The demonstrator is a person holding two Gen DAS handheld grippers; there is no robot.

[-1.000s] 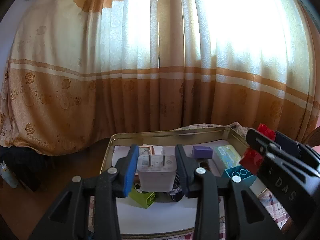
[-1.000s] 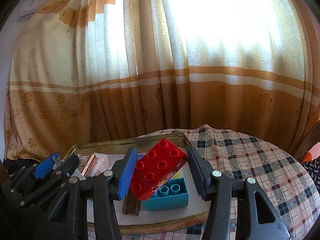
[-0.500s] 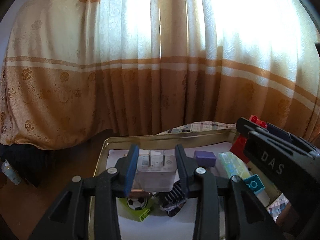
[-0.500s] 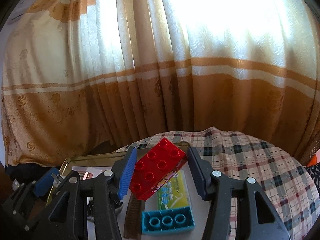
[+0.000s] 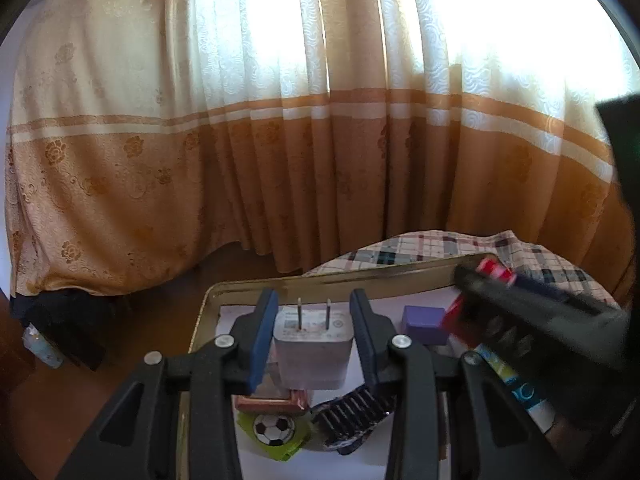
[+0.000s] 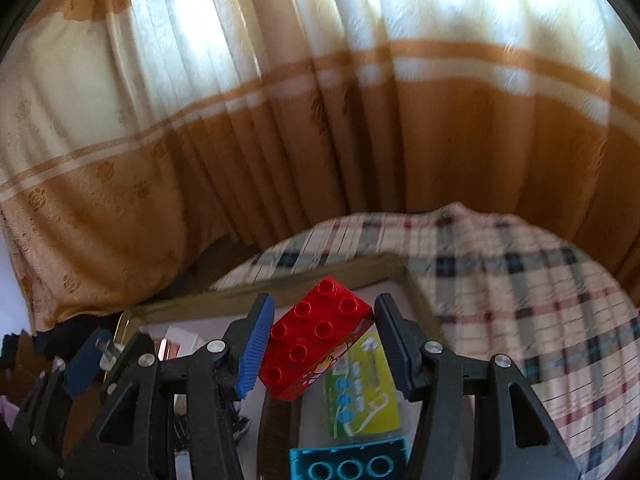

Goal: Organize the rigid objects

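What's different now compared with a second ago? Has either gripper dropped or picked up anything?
Nothing was dropped or picked up. Both grippers swung across the tray: in the right view the blue brick slid toward the bottom edge. The right gripper still clamps the red brick; the left gripper still clamps the white charger.

1. A cream and orange curtain with a floral pattern hangs across the background, backlit.
2. A plaid tablecloth covers the round table.
3. A dark object lies on the brown floor, partly under the curtain hem.
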